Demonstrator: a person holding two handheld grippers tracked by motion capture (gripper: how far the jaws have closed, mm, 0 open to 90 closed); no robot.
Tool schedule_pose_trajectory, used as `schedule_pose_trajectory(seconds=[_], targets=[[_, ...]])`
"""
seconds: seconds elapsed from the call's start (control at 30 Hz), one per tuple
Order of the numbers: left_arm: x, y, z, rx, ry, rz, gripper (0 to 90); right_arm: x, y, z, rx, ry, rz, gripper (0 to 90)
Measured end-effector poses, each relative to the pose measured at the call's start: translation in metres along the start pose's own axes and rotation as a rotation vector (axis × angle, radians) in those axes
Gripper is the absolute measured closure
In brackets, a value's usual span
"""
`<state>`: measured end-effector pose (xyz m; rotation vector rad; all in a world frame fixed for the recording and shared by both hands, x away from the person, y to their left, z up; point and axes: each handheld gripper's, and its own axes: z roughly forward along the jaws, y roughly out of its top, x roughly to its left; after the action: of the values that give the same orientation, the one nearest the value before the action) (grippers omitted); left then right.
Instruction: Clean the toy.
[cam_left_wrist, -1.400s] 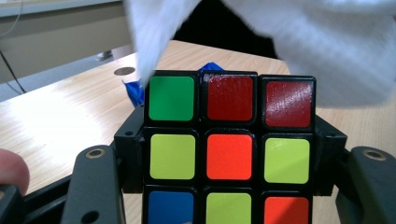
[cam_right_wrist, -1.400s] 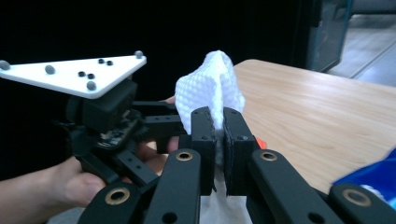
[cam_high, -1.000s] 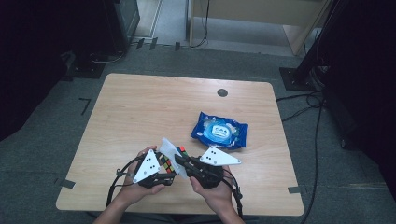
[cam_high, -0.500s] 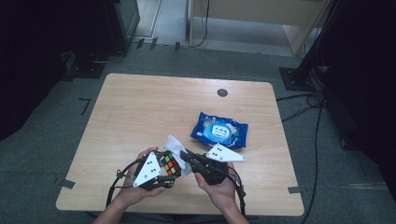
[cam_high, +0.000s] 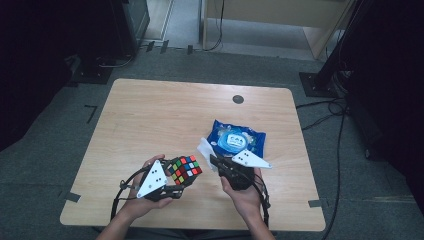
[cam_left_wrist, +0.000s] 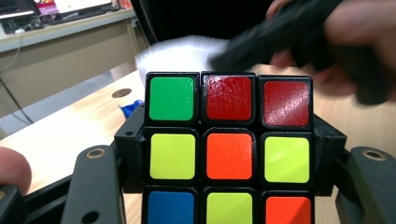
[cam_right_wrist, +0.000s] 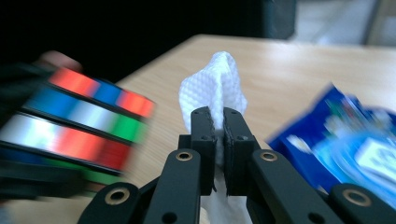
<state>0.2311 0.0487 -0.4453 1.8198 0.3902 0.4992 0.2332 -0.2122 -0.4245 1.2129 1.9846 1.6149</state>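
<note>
From the high view, the left gripper (cam_high: 172, 184) has turned the cube (cam_high: 183, 169) face-up since a second ago, clear of the right gripper (cam_high: 215, 161), so wiping looks imminent. In the left gripper view the cube (cam_left_wrist: 228, 150) sits clamped between the jaws. In the right gripper view the wipe (cam_right_wrist: 215, 93) is pinched tight (cube blurred just left), wipes packet (cam_right_wrist: 348, 142) alongside.
</note>
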Motion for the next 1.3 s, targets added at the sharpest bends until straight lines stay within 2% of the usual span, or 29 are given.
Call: schedule_pose_trajectory(seconds=[0.17, 0.23, 0.3, 0.33, 0.4, 0.5, 0.57, 0.67, 0.8, 0.87, 0.93, 1.03, 1.07, 1.17, 1.3], targets=[[-0.001, -0.001, 0.002, 0.017, 0.01, 0.006, 34.3, 0.03, 0.021, -0.019, -0.09, 0.194, -0.031, 85.8], [-0.002, 0.0, 0.002, 0.015, 0.006, 0.008, 34.3, 0.041, 0.024, -0.022, -0.106, 0.24, -0.036, 85.8], [-0.004, 0.001, 0.002, 0.011, 0.002, 0.01, 34.3, 0.045, 0.024, -0.02, -0.097, 0.286, -0.02, 85.8], [-0.005, 0.001, 0.002, 0.008, 0.0, 0.013, 34.3, 0.046, 0.022, -0.018, -0.093, 0.299, -0.018, 85.8], [-0.006, 0.002, 0.002, 0.004, -0.007, 0.015, 34.3, 0.045, 0.017, -0.012, -0.07, 0.294, -0.01, 85.8], [-0.006, 0.003, 0.001, 0.001, -0.01, 0.019, 34.3, 0.039, 0.009, -0.002, -0.039, 0.295, 0.035, 85.8], [-0.006, 0.002, 0.002, 0.006, -0.008, 0.021, 34.2, 0.036, 0.005, 0.001, -0.044, 0.302, 0.059, 85.8], [-0.005, 0.002, 0.001, 0.001, -0.012, 0.017, 34.3, 0.032, 0.003, 0.003, -0.042, 0.27, 0.046, 85.8], [-0.005, 0.002, 0.0, 0.003, -0.015, 0.023, 34.3, 0.022, -0.001, 0.005, -0.036, 0.25, 0.076, 85.8], [-0.006, 0.002, 0.001, 0.011, -0.017, 0.03, 34.3, 0.017, -0.003, 0.007, -0.017, 0.219, 0.075, 85.8], [-0.007, 0.002, 0.002, 0.017, -0.016, 0.039, 34.3, 0.01, -0.005, 0.01, 0.019, 0.169, 0.06, 85.8], [-0.007, 0.005, 0.0, -0.019, -0.027, 0.024, 34.3, -0.003, -0.009, 0.015, 0.107, 0.033, 0.006, 85.8], [-0.007, 0.006, -0.001, -0.019, -0.019, 0.032, 34.3, -0.007, -0.01, 0.014, 0.106, 0.009, 0.011, 85.8], [-0.003, 0.005, -0.003, -0.018, -0.009, 0.021, 34.3, -0.016, -0.007, 0.006, 0.067, -0.012, 0.043, 85.8], [0.004, 0.002, -0.004, -0.013, 0.014, -0.008, 34.3, -0.014, 0.0, -0.002, 0.04, -0.018, 0.012, 85.6]])
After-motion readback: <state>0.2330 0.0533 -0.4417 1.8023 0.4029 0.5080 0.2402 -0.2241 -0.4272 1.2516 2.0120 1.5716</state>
